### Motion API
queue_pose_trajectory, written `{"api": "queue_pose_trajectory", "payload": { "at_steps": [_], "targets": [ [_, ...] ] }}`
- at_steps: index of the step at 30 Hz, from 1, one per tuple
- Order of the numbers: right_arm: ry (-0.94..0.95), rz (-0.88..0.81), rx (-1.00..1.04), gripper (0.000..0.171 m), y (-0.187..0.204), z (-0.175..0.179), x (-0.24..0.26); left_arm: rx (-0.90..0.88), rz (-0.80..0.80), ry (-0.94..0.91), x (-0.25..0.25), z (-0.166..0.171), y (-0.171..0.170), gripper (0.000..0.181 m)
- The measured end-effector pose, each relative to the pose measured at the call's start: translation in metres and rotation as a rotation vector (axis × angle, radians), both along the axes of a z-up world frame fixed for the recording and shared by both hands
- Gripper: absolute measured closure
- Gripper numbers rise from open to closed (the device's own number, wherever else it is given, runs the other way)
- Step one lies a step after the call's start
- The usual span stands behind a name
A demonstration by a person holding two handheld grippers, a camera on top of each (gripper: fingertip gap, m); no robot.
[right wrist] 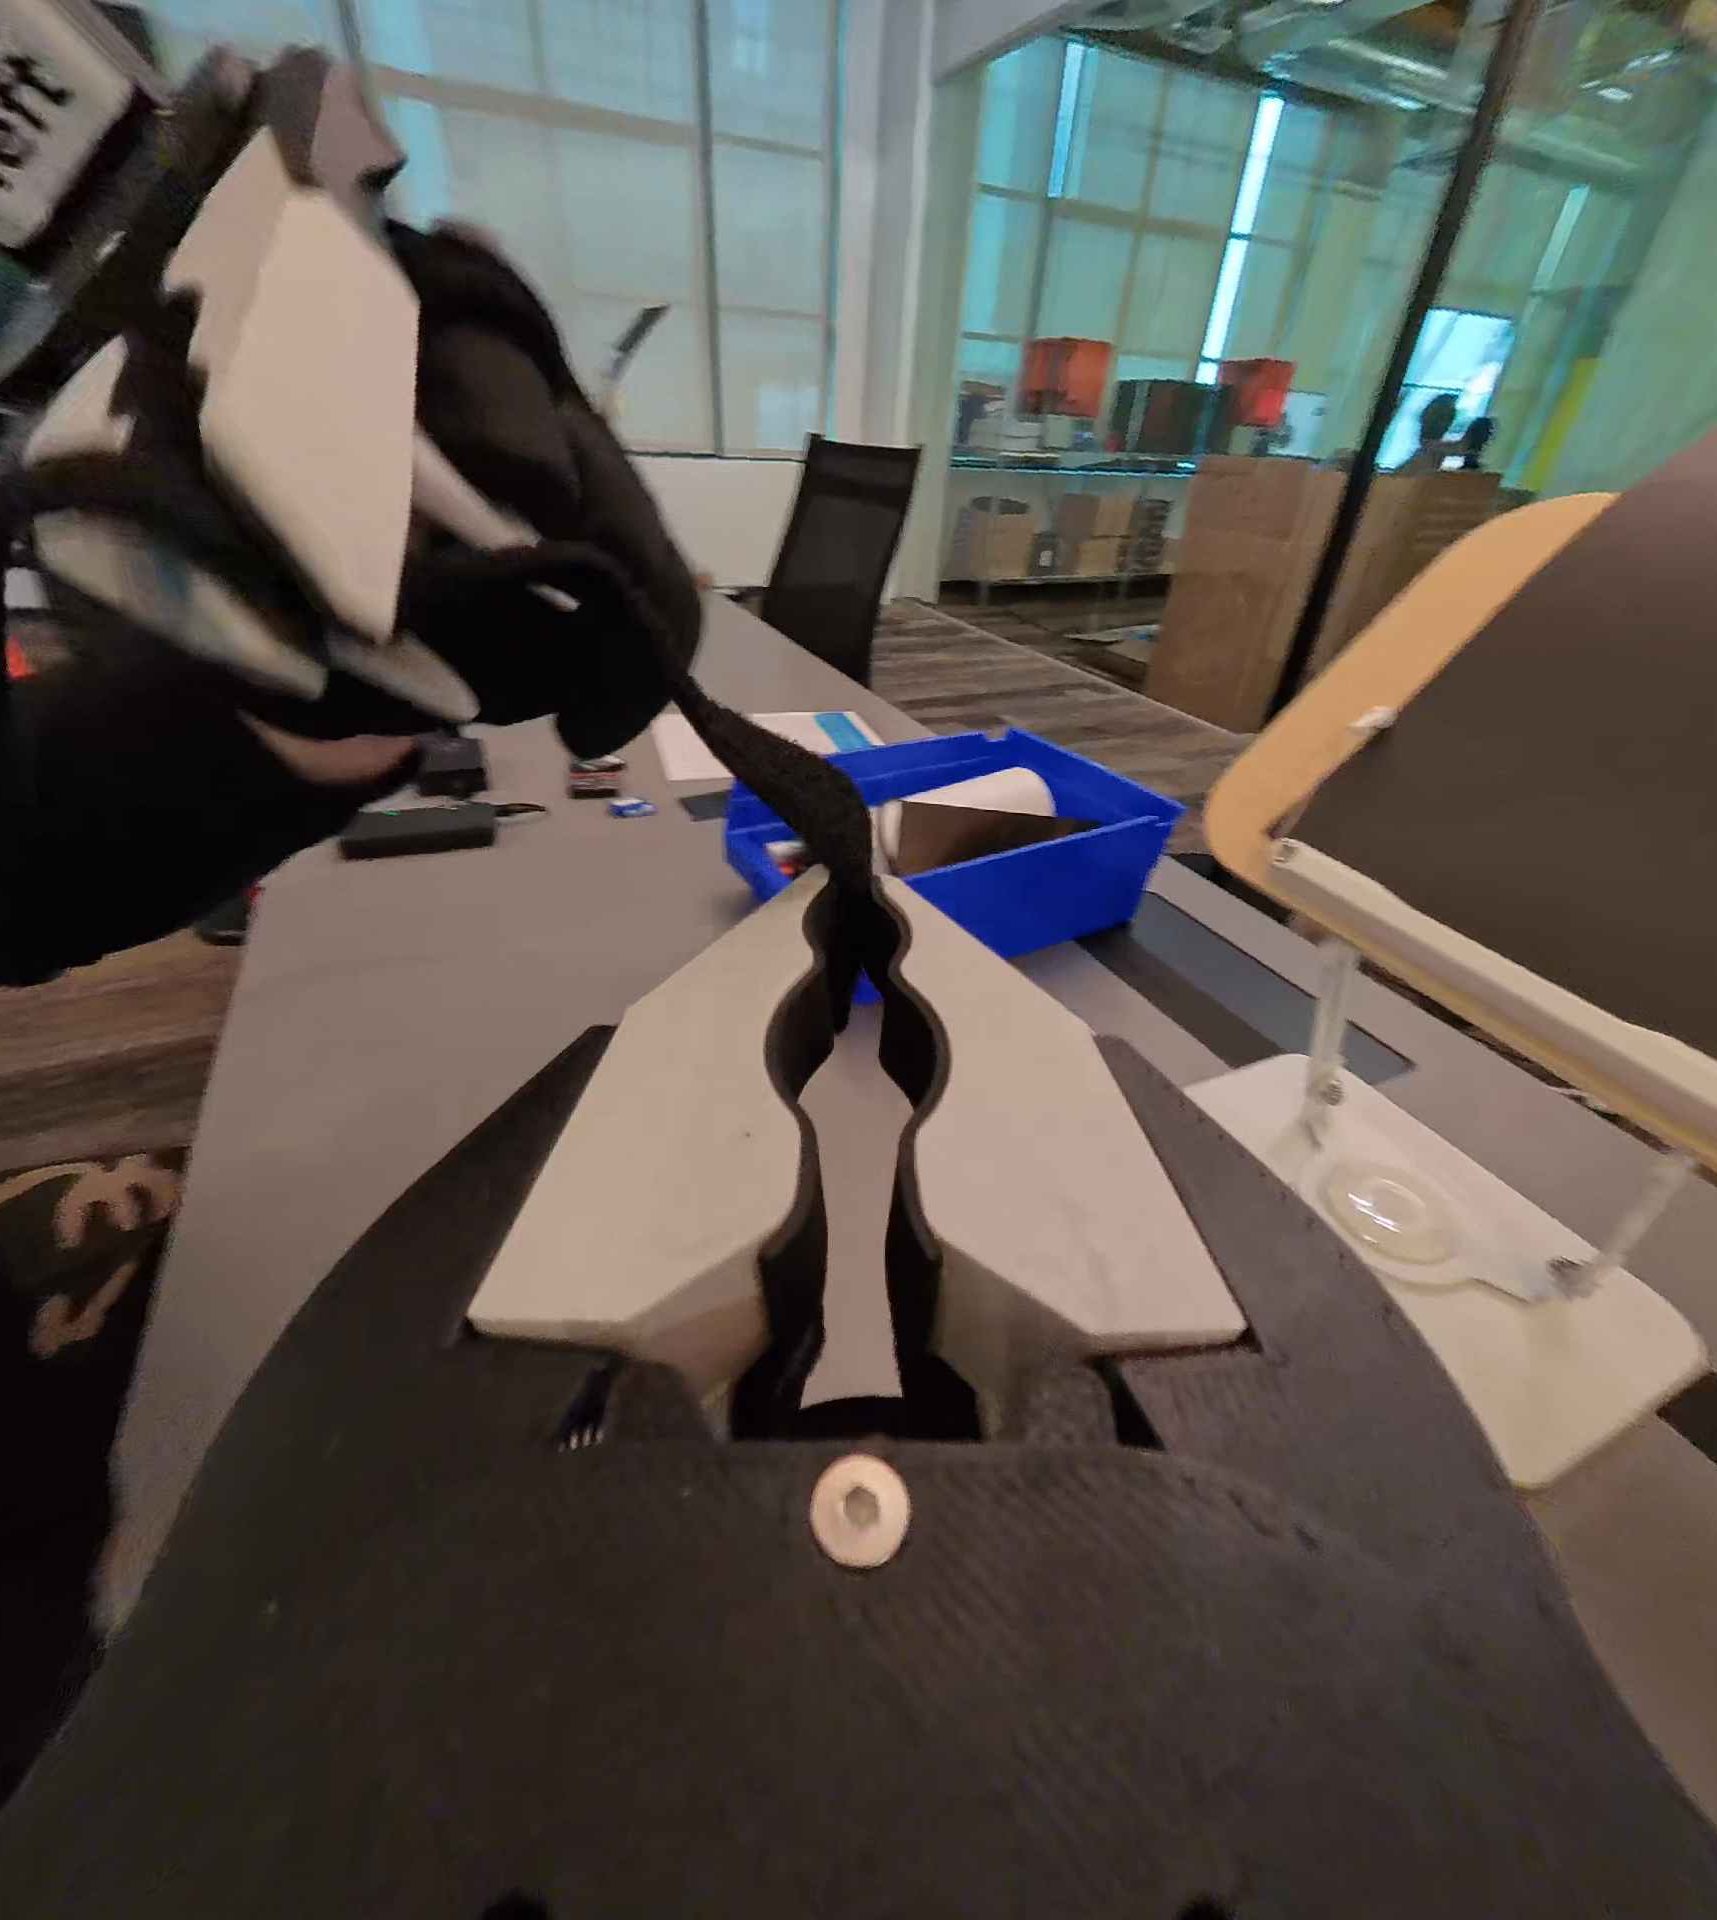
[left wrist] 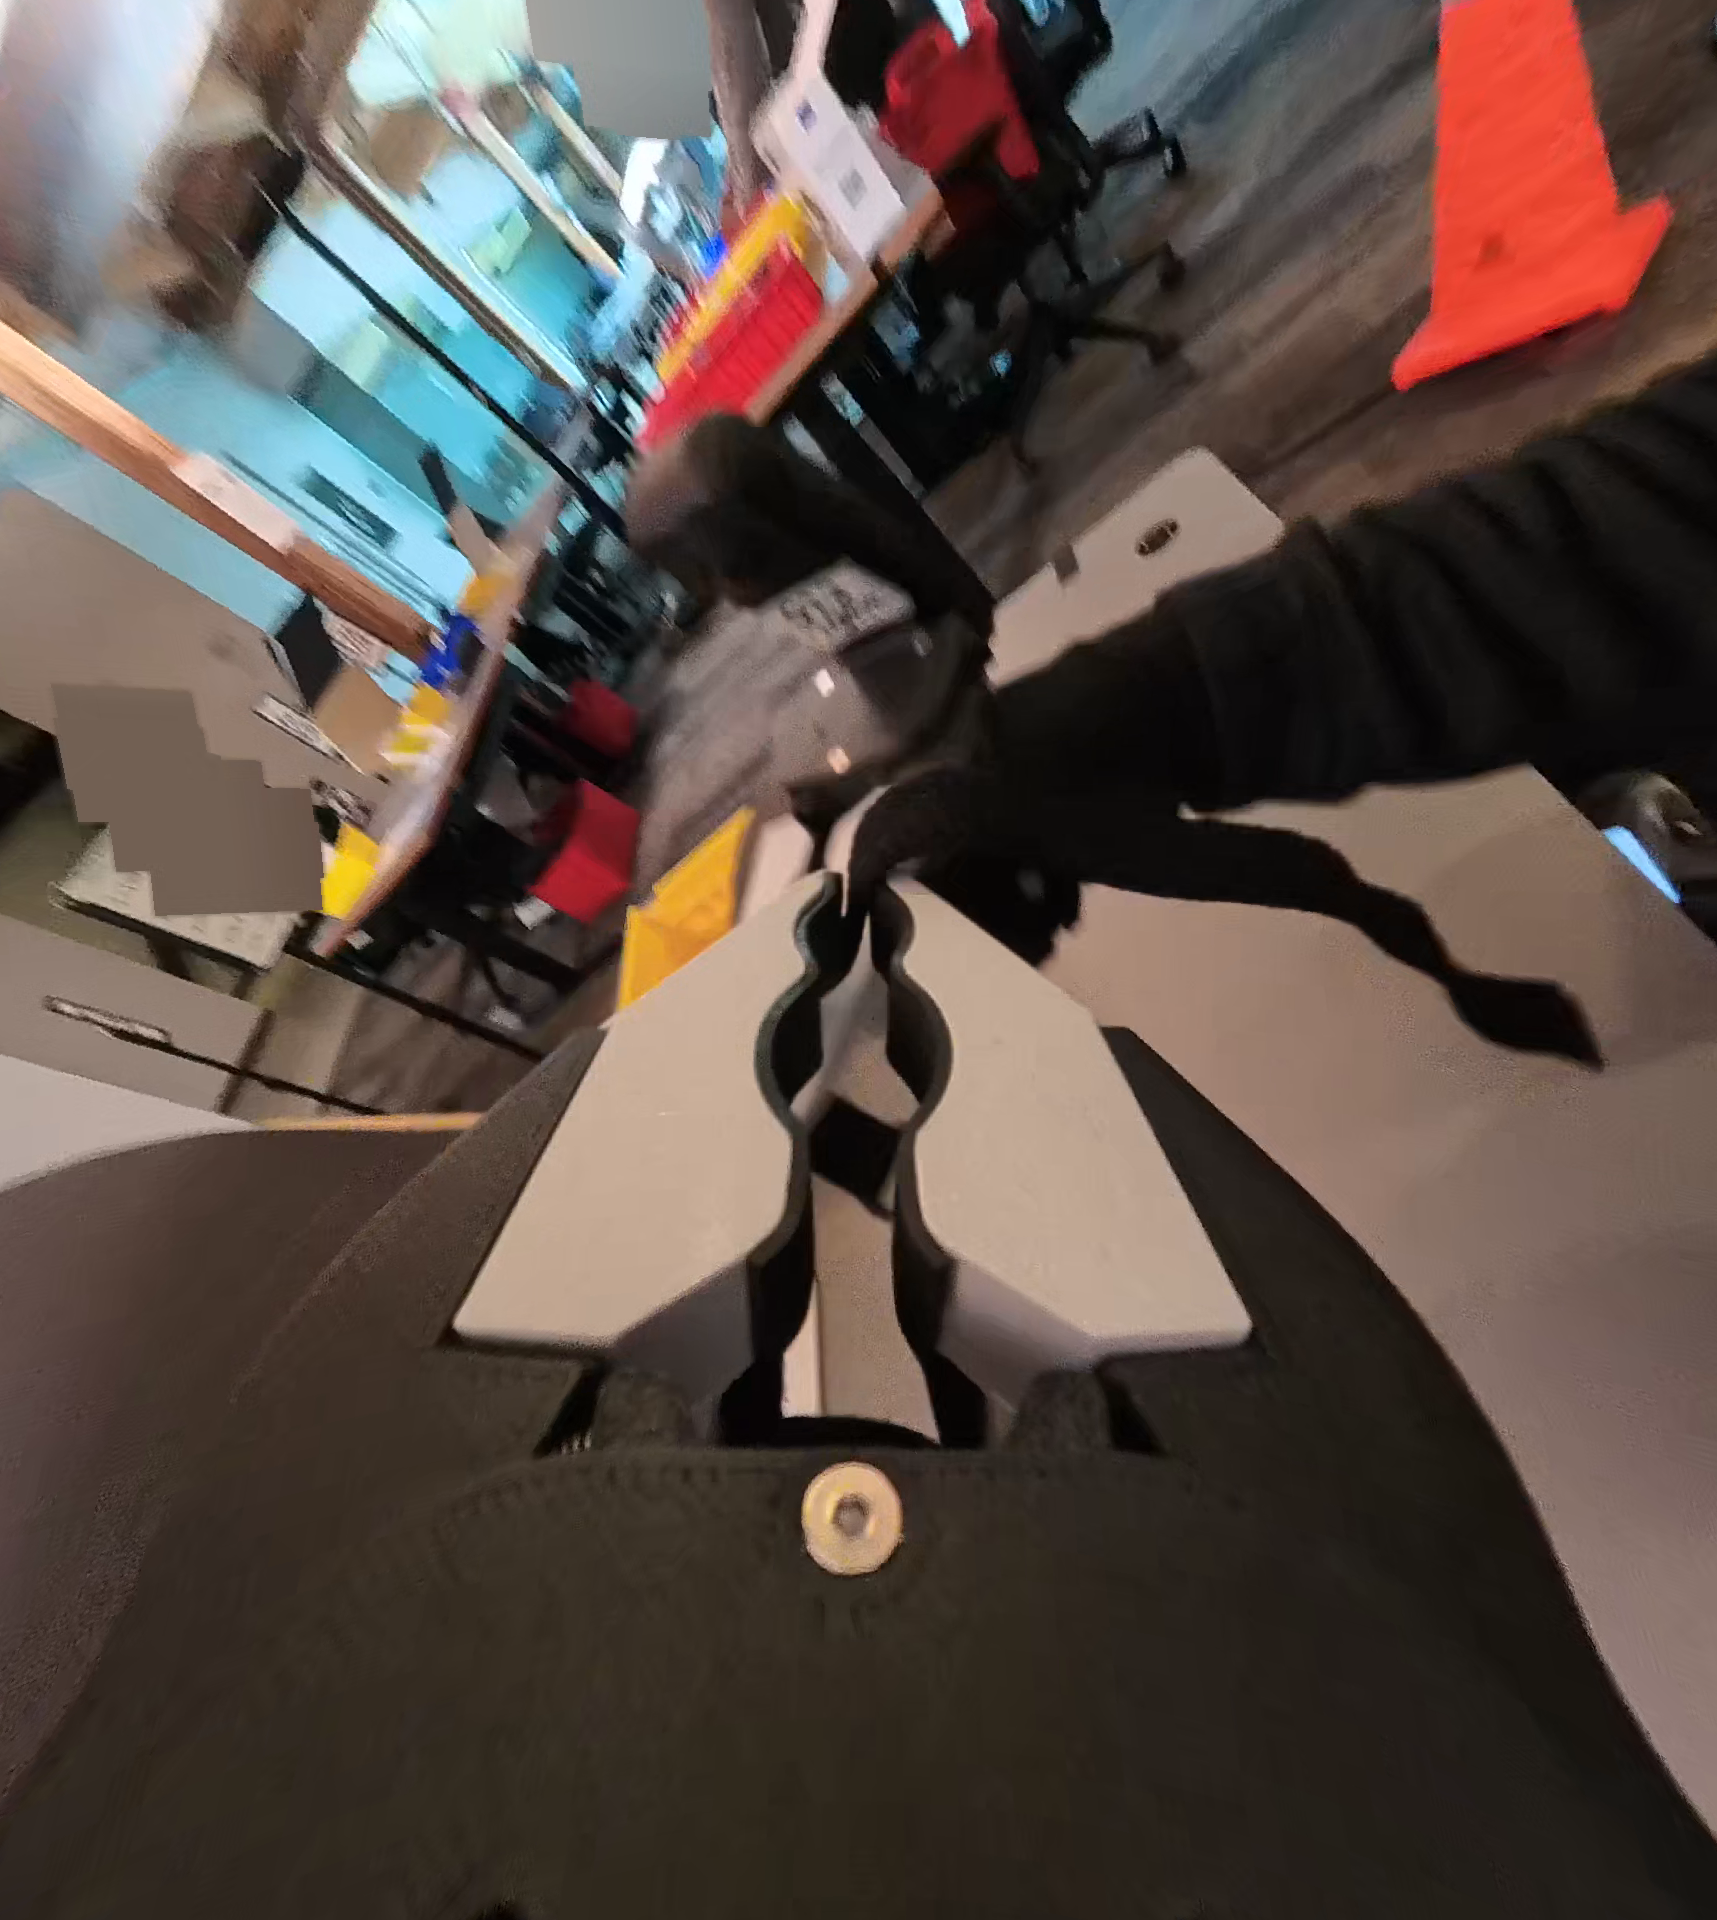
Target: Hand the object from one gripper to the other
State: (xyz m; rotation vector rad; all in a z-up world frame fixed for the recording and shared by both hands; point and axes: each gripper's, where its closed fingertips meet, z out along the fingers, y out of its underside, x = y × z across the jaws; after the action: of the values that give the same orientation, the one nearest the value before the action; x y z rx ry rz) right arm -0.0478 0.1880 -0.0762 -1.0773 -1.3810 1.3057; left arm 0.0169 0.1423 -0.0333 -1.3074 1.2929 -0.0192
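Observation:
A black fuzzy fabric piece (right wrist: 781,790) is stretched between both grippers above the grey table (right wrist: 418,987). My right gripper (right wrist: 849,914) is shut on its narrow strip end. My left gripper (left wrist: 859,909) is shut on another part of the same fabric (left wrist: 937,821). In the right wrist view the left gripper (right wrist: 418,649) is up at the left, with the bulk of the fabric bunched around its white fingers (right wrist: 314,395). In the left wrist view the right gripper (left wrist: 1197,826) comes in from the right, its grey fingers (left wrist: 1353,1039) close together.
A blue bin (right wrist: 1041,883) holding a white roll stands just beyond my right fingertips. Black devices (right wrist: 418,831) and a sheet of paper lie farther back. A tilted board on a white stand (right wrist: 1456,1299) is at the right. An orange cone (left wrist: 1519,187) stands on the floor. My hands' fingertips stand some 9 centimeters from each other.

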Motion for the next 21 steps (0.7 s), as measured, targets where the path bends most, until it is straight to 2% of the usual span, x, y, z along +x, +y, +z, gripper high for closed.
{"api": "queue_pose_trajectory", "payload": {
  "at_steps": [4,6,7,9,11,14,18,21],
  "targets": [
    [0.041,-0.128,0.000,0.171,0.021,0.013,0.004,-0.138,0.057,0.030,-0.016,-0.029,-0.007,0.161],
    [0.084,-0.177,0.014,0.171,0.025,0.024,0.006,-0.189,0.117,0.004,-0.034,-0.039,-0.004,0.146],
    [0.103,-0.190,0.018,0.171,0.025,0.029,0.007,-0.235,0.135,-0.048,-0.043,-0.042,-0.002,0.144],
    [0.115,-0.209,0.055,0.171,0.023,0.035,0.007,-0.368,0.124,-0.174,-0.054,-0.048,-0.003,0.127],
    [0.134,-0.262,0.081,0.171,0.026,0.043,0.009,-0.446,0.081,-0.266,-0.060,-0.050,-0.006,0.126],
    [0.131,-0.332,0.196,0.171,0.026,0.050,0.010,-0.481,0.060,-0.398,-0.070,-0.040,0.000,0.122],
    [0.156,-0.367,0.282,0.171,0.020,0.060,0.010,-0.559,-0.078,-0.548,-0.046,-0.016,0.000,0.114],
    [0.172,-0.362,0.323,0.171,0.014,0.065,0.010,-0.600,-0.054,-0.577,-0.026,-0.014,0.017,0.107]
  ]
}}
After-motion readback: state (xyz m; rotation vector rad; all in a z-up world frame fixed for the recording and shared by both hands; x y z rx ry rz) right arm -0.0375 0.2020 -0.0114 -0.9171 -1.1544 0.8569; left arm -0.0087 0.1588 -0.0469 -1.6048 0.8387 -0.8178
